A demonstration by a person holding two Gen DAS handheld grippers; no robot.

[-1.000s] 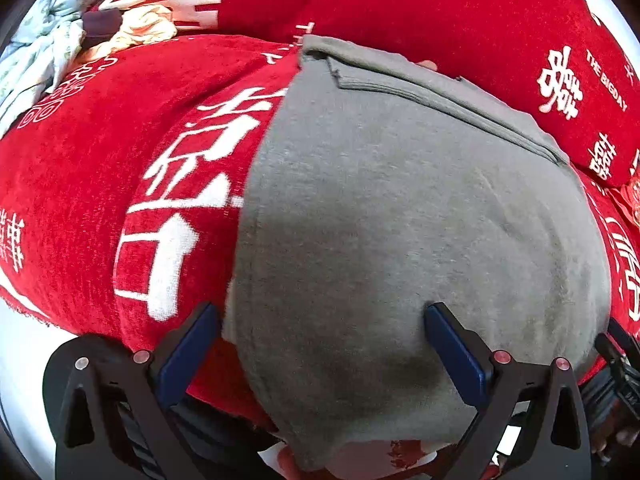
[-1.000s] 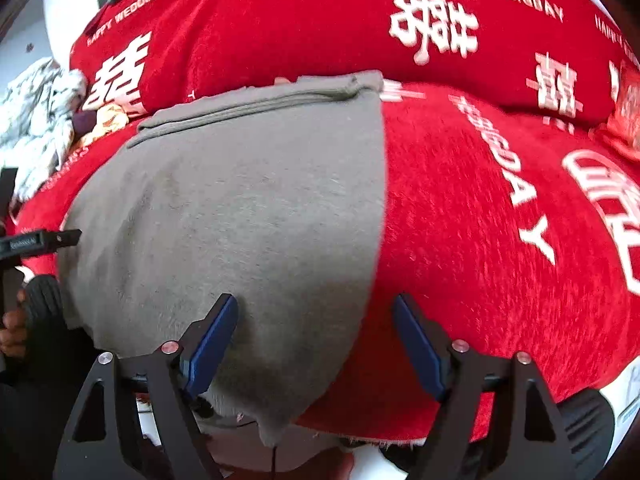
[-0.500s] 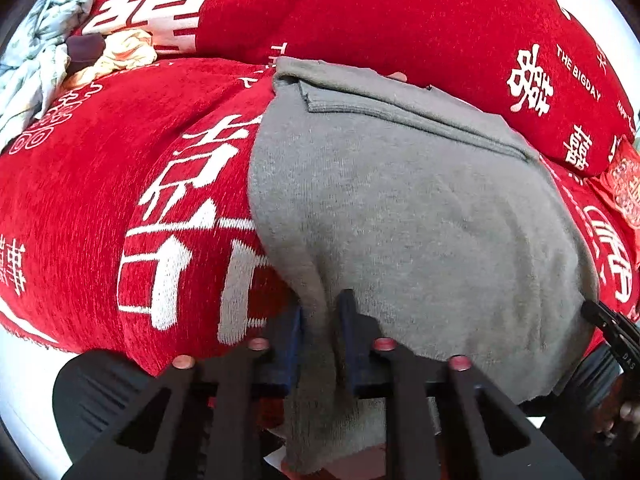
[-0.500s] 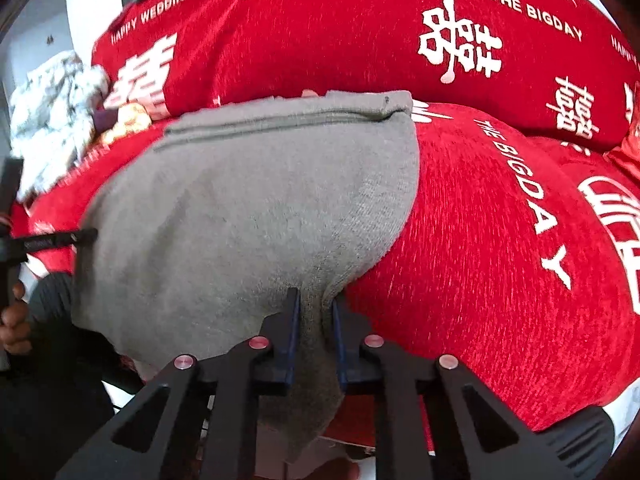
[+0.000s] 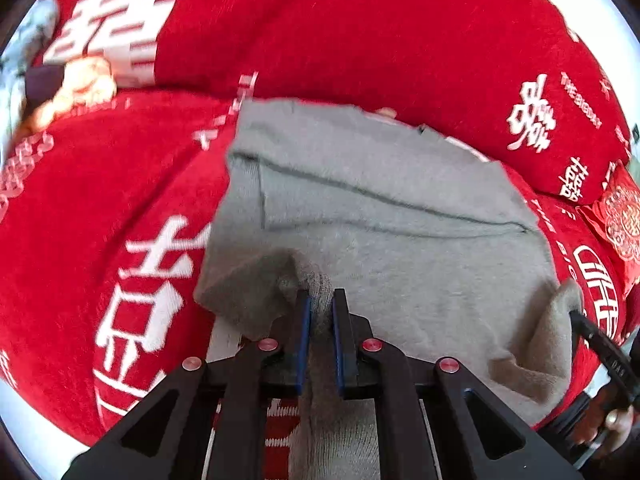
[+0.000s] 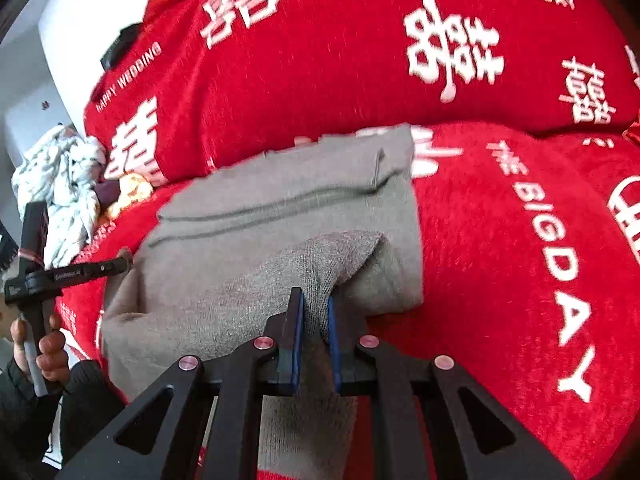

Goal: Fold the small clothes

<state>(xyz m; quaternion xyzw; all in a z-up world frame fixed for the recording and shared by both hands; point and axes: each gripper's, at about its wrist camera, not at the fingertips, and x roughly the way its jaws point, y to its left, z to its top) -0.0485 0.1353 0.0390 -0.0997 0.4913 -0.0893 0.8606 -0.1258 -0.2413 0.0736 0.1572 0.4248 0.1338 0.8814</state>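
Grey knit garment [image 5: 400,248] pinched between left gripper [image 5: 319,312] jaws, right gripper [image 6: 314,316] jaws

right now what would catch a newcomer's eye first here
The red blanket with big white lettering fills both views. On it lies a grey garment, its near corners pinched and lifted by the left gripper and right gripper. A pale crumpled cloth sits at the far left.

A red blanket [image 6: 500,240] with white lettering — crumpled pale cloth [image 6: 60,184] at its far left edge.
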